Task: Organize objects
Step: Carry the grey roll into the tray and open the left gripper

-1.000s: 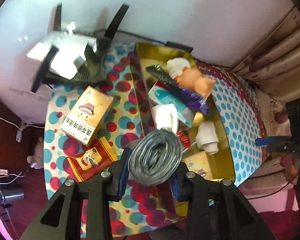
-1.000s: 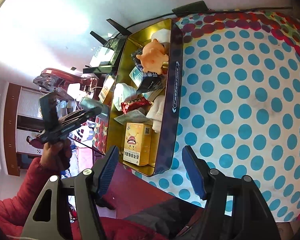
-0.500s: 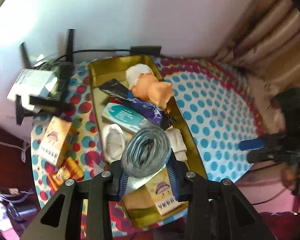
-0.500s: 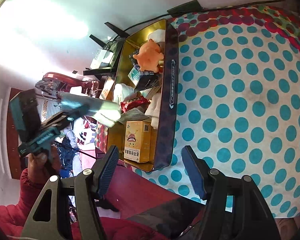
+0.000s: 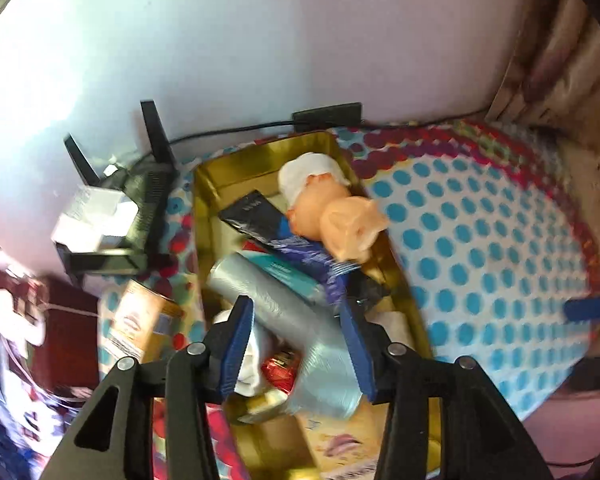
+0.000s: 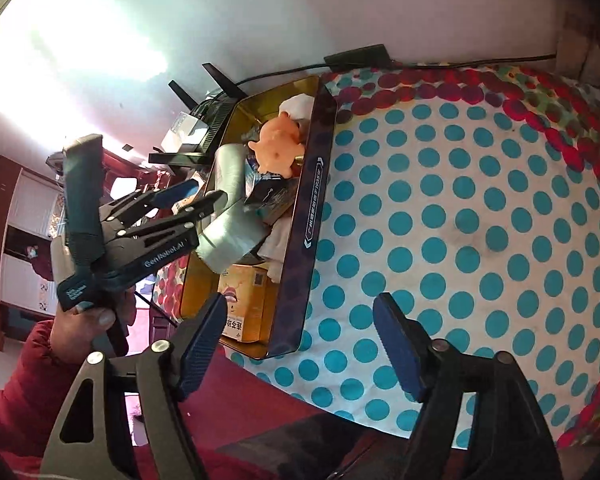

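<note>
My left gripper (image 5: 296,340) has just spread its blue pads apart, and the grey roll of bags (image 5: 284,320) that was clamped between them half a second ago now lies loose, slanting across the pile in the gold tin (image 5: 260,160). A second back I was carrying it over the dotted cloth left of the tin; now it rests on the other things in the middle of the left wrist frame, so I judge this item as delivered and the left hand free for the yellow box (image 5: 140,320) outside the tin at left.

My right gripper (image 6: 300,344) hangs wide apart and empty at the bottom of its frame, above the blue-dotted tablecloth (image 6: 480,200), as it did before.

Writing: the left gripper's body reads "GenRobot.AI" in the right wrist view. The tin's dark side wall (image 6: 316,200) carries a white line of characters too small to read. The yellow box in the tin (image 6: 244,304) shows Chinese print I cannot make out.
</note>
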Available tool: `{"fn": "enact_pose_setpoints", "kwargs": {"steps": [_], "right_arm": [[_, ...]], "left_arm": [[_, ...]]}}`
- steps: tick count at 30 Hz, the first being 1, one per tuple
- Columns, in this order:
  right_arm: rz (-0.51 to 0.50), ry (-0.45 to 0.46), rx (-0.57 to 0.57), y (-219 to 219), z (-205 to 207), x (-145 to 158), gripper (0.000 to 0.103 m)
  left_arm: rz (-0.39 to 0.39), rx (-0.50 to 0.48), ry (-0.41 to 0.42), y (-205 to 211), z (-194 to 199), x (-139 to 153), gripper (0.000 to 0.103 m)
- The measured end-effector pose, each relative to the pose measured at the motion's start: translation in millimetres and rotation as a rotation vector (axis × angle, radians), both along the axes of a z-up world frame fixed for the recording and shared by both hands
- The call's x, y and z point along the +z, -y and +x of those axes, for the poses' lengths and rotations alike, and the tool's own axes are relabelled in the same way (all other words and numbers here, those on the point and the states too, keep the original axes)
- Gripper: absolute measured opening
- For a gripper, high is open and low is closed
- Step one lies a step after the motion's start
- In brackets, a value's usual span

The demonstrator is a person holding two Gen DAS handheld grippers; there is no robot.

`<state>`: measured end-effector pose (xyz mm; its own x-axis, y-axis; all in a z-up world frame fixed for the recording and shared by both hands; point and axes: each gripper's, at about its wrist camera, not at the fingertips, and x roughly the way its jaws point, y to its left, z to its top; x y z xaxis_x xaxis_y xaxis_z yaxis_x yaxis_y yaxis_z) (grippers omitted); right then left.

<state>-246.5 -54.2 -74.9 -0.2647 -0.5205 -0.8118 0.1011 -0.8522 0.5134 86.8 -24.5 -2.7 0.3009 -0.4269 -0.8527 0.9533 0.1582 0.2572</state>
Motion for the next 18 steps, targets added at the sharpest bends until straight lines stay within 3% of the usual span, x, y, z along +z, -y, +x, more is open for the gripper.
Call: {"fn": "enact_pose_setpoints", "kwargs": {"steps": [5,7,9,11,15,18], "right_arm": [[-0.035,0.013,-0.013,-3,2,-2,0.074],[-0.035,-0.003,-0.018,-3,7,2,0.074],[-0.028,-0.026,-0.026,-2,13,7,0.074],[-0.028,-0.044,-0.026,0,19,13,0.074],[-0.046,-0.051,0.015,5,21,19,0.074],[-0.042,-0.058,0.066,6,19,23,0.074]], "left_arm": [[-0.079,0.139,-0.214,-13,20,23,0.047],[-0.096,0.223,-0.246,-20,24,30,0.047],[-0.059,0.241,-0.26,-24,22,33,0.047],[-0.079,0.246,-0.254,-31,16,41,0.047],[-0.086,0.239,-0.135,-38,-3,55,0.048],[-0.142,0.237,-0.206,-48,-12,69,0.048]]}}
